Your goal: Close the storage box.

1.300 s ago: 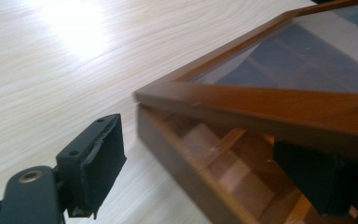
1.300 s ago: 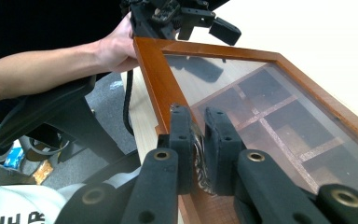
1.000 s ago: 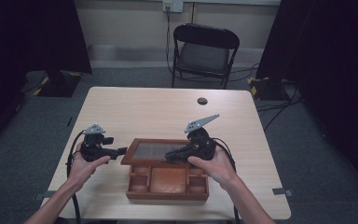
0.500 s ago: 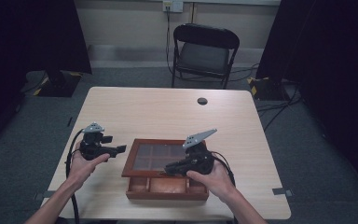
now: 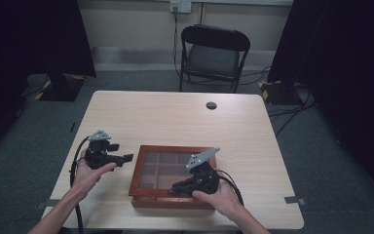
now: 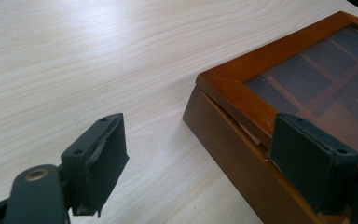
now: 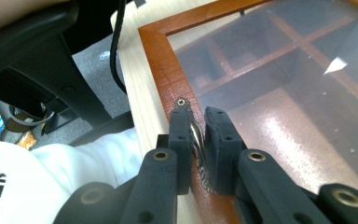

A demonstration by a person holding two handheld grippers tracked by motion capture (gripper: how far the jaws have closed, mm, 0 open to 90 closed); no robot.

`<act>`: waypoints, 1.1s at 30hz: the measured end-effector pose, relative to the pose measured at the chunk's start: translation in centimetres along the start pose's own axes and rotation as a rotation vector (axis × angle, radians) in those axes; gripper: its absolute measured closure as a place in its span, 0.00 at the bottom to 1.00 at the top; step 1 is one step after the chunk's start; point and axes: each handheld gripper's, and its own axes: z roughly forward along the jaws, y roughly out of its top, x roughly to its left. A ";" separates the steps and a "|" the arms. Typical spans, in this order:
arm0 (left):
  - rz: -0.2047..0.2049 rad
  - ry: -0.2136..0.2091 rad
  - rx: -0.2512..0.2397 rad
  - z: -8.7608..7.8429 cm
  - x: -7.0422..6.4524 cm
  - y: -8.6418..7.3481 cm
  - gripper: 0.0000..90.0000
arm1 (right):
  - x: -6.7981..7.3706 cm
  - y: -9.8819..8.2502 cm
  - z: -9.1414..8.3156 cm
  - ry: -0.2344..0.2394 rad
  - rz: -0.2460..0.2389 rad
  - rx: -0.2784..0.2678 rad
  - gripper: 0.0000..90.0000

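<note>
Your right gripper (image 7: 196, 149) has its jaws nearly closed on the small twisted metal handle (image 7: 196, 140) fixed to the front rail of the glass lid (image 5: 175, 163) of the wooden compartment box (image 5: 171, 201). The pads pinch the handle from both sides, with no gap to spare. The lid looks down, or all but down, on the box: in the left gripper view a thin seam shows at the box's near corner, and I cannot tell whether the lid is fully seated. So the step in hand reads as working the lid by its handle, most likely lowering it home.

Your left gripper (image 6: 200, 154) stands wide open just beside the box's left corner, one pad over the bare desk (image 6: 98, 56), the other in front of the box's edge; it holds nothing, and contact is unclear.

If closing is the aim, next ease the handle straight down, then let go without dragging the box.

The box sits at the desk's near edge, between your hands.
</note>
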 end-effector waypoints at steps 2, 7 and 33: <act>0.000 -0.002 0.002 0.0 0.0 0.0 0.20 | 0.0 -0.1 0.2 0.000 -0.002 0.006 0.91; -0.002 -0.010 0.009 0.2 -0.1 -0.1 0.20 | -0.1 -0.5 0.6 0.008 -0.008 0.017 0.91; -0.012 -0.009 0.035 -0.3 -0.2 -0.1 0.21 | -3.1 -1.2 -3.7 -0.145 0.123 -0.125 0.62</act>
